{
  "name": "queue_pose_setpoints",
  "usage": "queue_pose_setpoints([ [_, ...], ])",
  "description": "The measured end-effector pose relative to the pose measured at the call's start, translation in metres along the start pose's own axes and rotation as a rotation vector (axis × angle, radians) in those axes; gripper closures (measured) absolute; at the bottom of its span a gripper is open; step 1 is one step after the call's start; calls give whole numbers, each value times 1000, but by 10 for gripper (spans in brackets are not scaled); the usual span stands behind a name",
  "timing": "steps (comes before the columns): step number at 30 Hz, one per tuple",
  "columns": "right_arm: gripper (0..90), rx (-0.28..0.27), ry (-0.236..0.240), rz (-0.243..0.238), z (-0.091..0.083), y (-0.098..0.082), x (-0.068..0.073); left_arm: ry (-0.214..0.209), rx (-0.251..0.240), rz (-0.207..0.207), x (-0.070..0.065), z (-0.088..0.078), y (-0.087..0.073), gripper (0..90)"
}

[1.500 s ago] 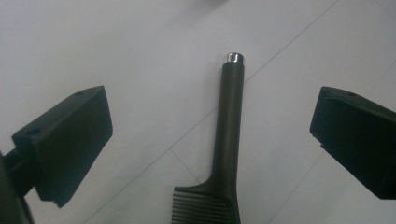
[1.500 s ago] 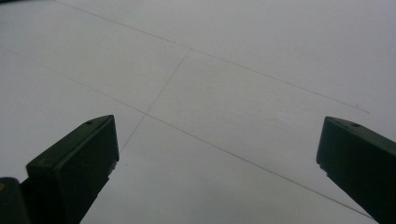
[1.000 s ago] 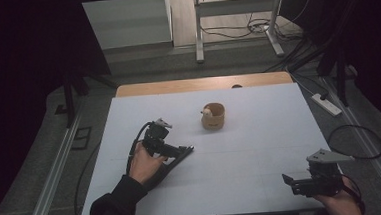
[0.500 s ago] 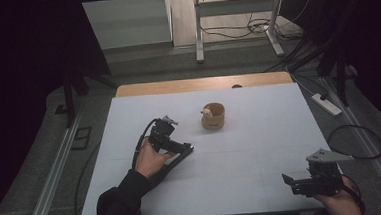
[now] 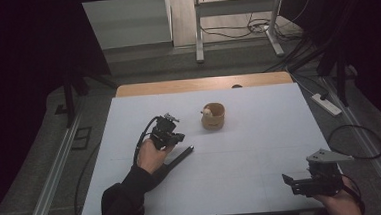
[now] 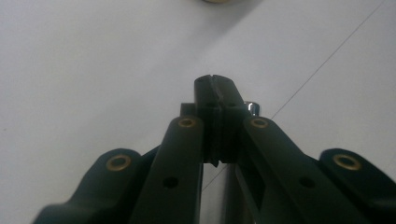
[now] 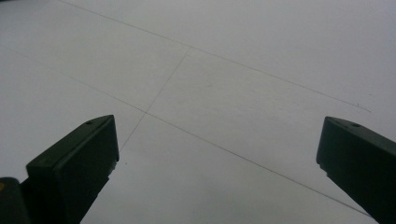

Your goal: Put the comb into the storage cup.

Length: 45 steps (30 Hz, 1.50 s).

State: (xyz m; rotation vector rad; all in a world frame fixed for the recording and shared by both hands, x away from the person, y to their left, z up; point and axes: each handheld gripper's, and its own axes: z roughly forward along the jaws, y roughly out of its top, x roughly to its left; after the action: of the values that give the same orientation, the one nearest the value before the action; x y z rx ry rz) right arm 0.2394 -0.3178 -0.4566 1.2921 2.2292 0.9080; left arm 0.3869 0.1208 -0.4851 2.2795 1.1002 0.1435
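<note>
Two grippers over white table (image 5: 260, 133), left gripper (image 6: 215, 86) jaws pressed together near wooden cup (image 5: 213, 116), right gripper (image 7: 217, 154) jaws wide.

Lab or test-bench setting, dimly lit. White-topped work table (image 5: 260, 133) with a bare wooden strip along its far edge, flanked left and right by grey metal floor rails (image 5: 57, 170). Far side: white metal frame legs (image 5: 198, 32) on a grey floor with loose black cables (image 5: 244, 30). White power strip (image 5: 326, 104) on the floor at right. Dark curtains (image 5: 29, 42) on both sides.
</note>
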Motion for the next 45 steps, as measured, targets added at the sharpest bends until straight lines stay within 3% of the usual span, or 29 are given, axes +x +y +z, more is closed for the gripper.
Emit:
queue_pose_setpoints([
  [14,0,-3,1,-9,-1,0,1,20,65,-7,-5,20,-7,886],
  [23,0,1,1,-16,0,0,1,40,104,-32,1,30,-13,886],
  [30,0,5,0,-21,0,0,2,23,95,-60,4,31,-14,886],
  [45,0,9,-1,-21,0,0,2,-28,114,-20,-13,35,-7,886],
])
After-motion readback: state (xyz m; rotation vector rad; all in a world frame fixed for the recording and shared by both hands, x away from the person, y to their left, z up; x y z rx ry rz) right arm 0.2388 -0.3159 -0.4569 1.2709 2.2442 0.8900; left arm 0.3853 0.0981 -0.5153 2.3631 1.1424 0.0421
